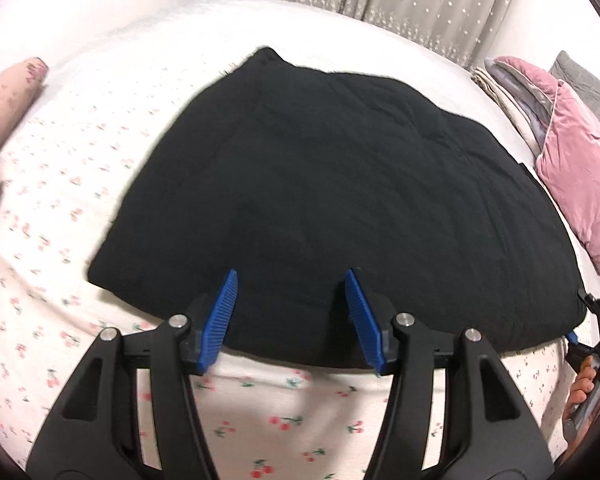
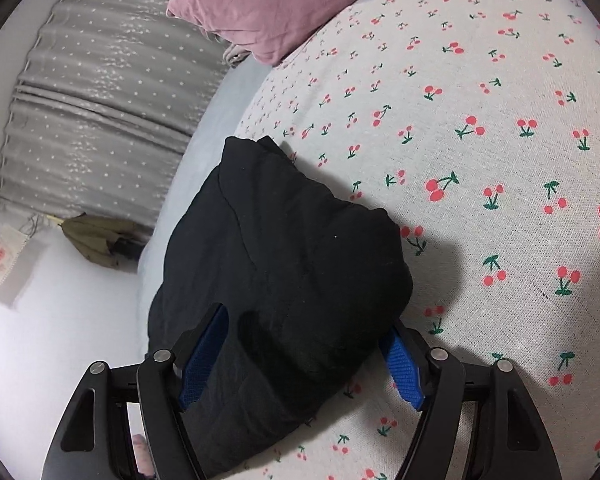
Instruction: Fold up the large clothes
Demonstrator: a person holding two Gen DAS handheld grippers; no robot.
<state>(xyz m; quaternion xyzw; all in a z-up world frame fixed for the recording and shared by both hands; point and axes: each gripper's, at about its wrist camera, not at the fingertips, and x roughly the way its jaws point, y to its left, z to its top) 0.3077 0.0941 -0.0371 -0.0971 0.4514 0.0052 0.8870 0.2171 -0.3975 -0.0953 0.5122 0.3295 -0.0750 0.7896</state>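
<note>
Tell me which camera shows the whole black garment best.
The left wrist view: the black garment lies spread across the cherry-print sheet, nearly all edges visible. The right wrist view shows only one bunched corner between the right gripper fingers.

the black garment (image 1: 332,184) is looking like matt quilted cloth, the cherry-print sheet (image 2: 480,128) coarse-woven cotton, the pink pillow (image 1: 576,160) glossy velvet.

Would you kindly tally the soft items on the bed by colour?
Black: 1, the black garment
Pink: 2, the velvet cushion and the floral pillow
Grey: 1, the grey pillow
Olive: 1, the olive cloth
Total: 5
</note>
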